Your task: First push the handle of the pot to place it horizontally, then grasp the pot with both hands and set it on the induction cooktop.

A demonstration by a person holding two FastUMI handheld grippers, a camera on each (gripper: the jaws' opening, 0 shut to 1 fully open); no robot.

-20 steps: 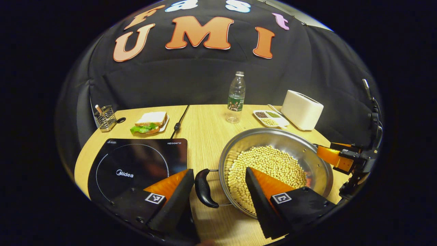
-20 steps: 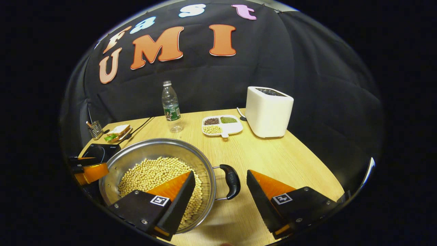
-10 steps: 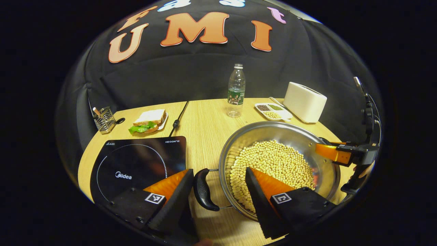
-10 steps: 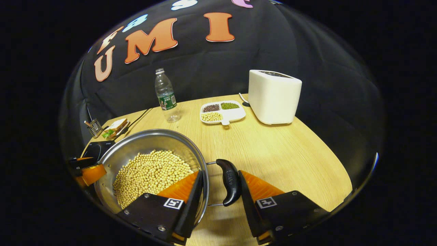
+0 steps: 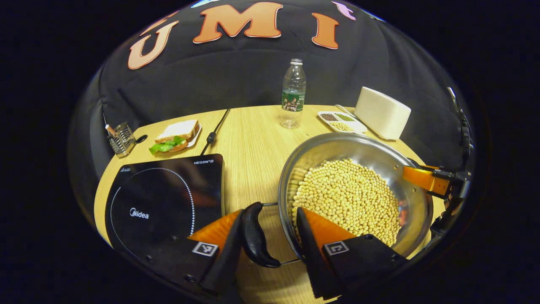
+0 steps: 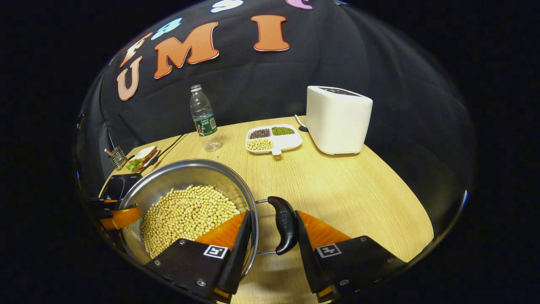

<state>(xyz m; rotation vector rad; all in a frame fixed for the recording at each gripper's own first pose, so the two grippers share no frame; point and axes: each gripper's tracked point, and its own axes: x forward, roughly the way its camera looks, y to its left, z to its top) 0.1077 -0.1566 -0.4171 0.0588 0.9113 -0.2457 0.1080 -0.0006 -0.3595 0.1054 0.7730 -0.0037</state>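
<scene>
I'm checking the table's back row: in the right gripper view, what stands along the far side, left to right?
Utensil holder → sandwich → water bottle → divided dish of beans → white toaster.

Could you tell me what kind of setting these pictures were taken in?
It looks like a mock kitchen tabletop staged in a cloth-walled booth: an induction cooktop, a white toaster and a steel pot of beans share one wooden table.
</scene>
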